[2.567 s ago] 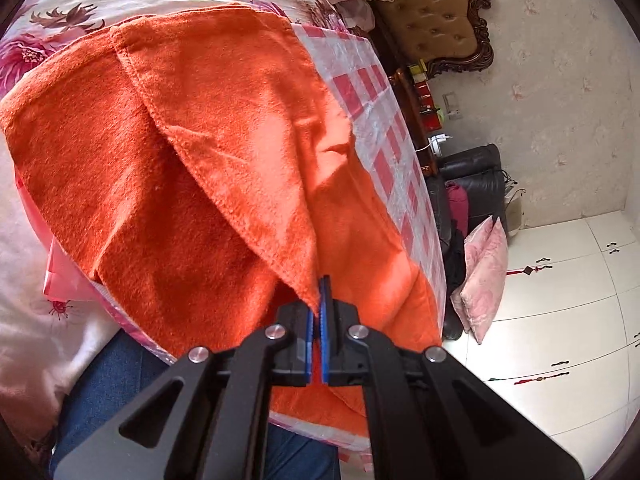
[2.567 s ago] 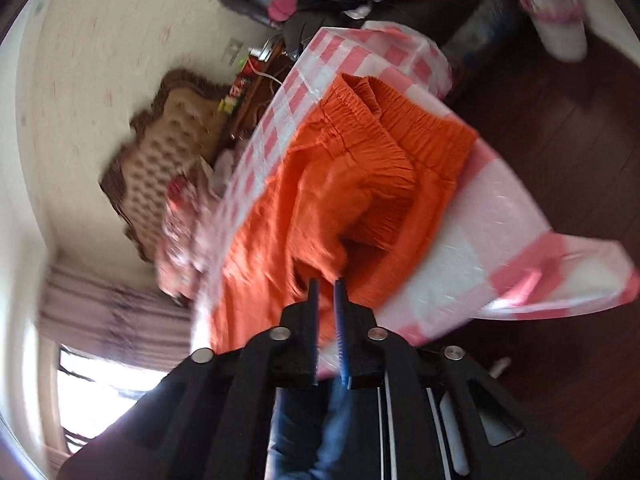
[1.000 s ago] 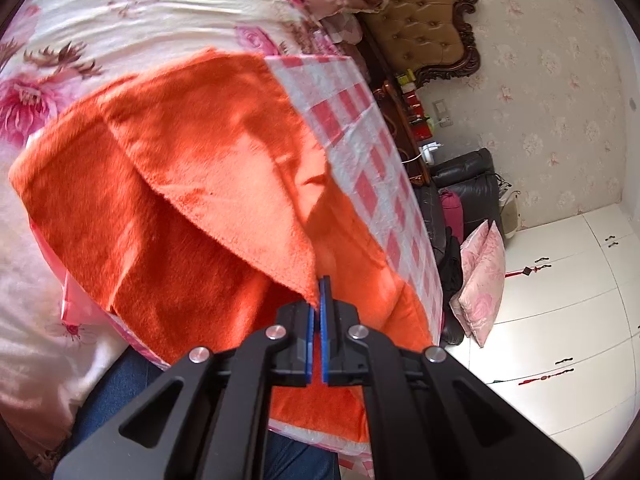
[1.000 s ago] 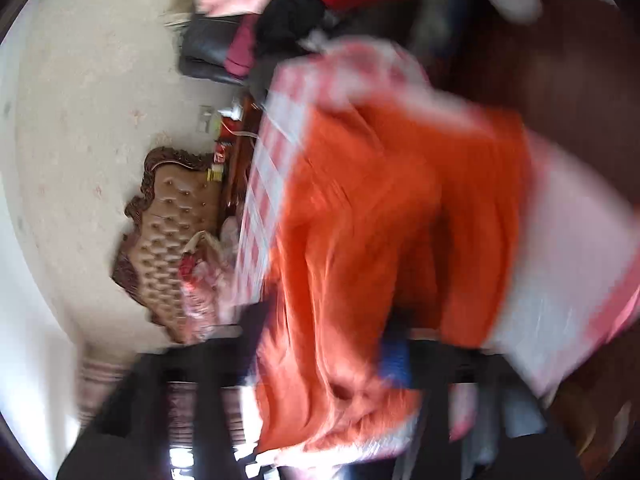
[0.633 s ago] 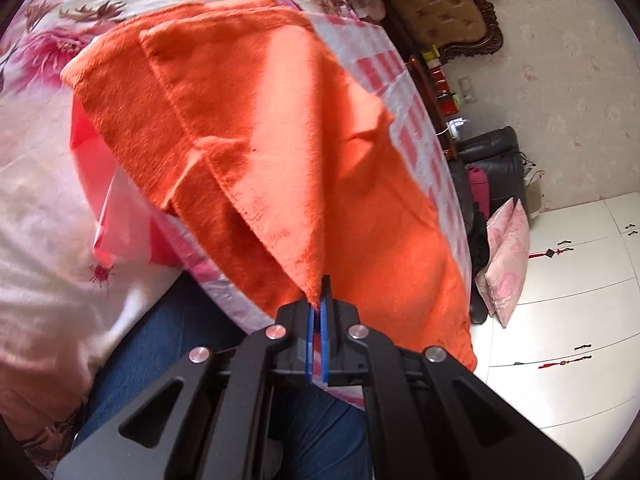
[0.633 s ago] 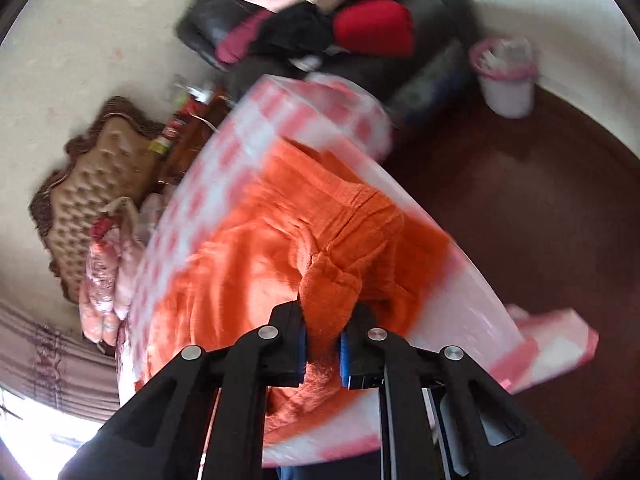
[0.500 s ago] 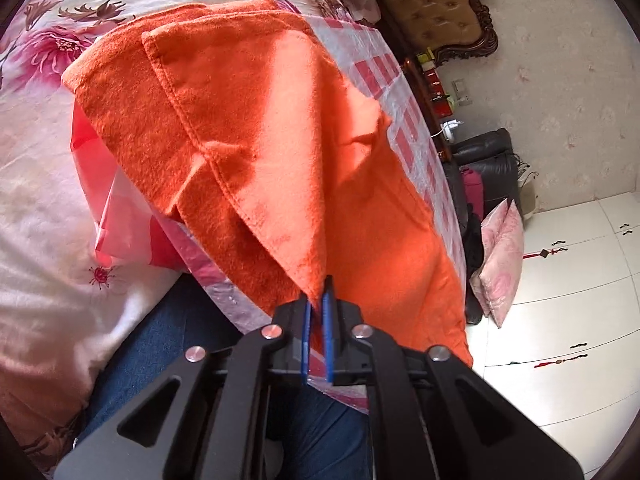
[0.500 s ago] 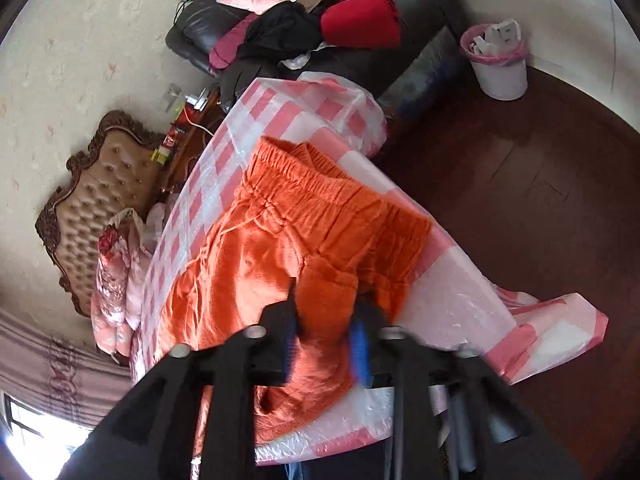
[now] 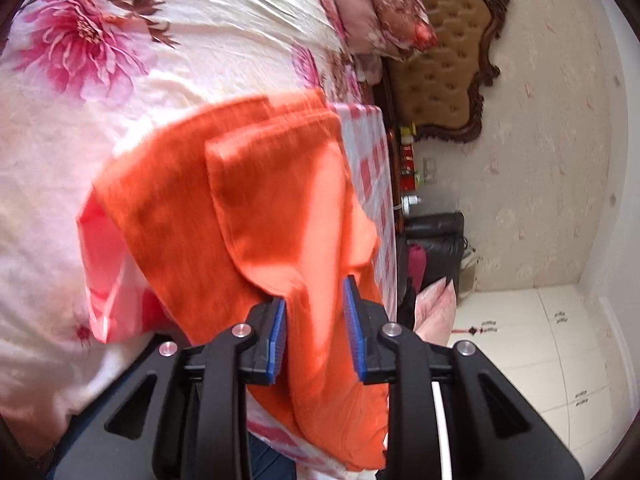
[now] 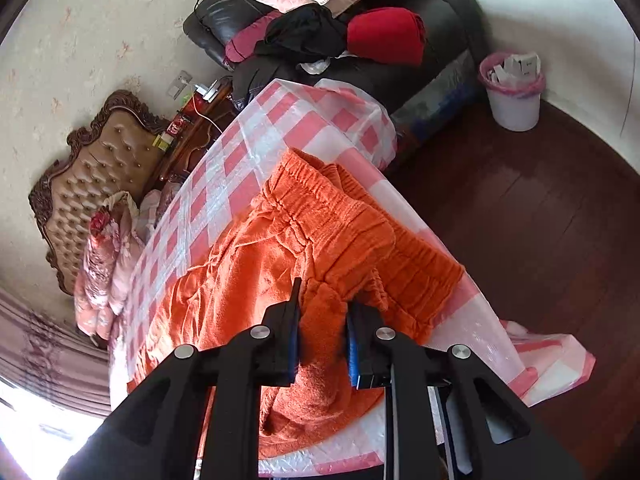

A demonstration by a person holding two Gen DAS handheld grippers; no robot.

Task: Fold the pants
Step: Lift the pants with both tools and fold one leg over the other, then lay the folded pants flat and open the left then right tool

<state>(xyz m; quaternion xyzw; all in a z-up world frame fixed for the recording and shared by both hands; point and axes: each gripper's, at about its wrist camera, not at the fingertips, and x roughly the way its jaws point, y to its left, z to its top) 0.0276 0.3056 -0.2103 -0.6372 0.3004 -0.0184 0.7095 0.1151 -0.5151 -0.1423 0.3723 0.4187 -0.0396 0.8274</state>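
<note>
Orange pants [image 9: 256, 208] lay on the checked-cloth worktop [image 10: 256, 148], waistband toward its far corner. Left tongs [image 9: 316, 328] had just been opening, fabric loose between the jaws. Right tongs [image 10: 322, 332] had just been closing, clamped on a fabric bunch.

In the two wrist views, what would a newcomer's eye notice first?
First, the bright orange pants, spread over the pink checked cloth in the middle of both views, elastic waistband toward the dark wooden floor. Next, the black claws at the bottom: the left claw has just been opening, fabric loose between its blue pads, while the right claw has just been closing on a bunched fold. Behind lies a flowered bedspread.
</note>
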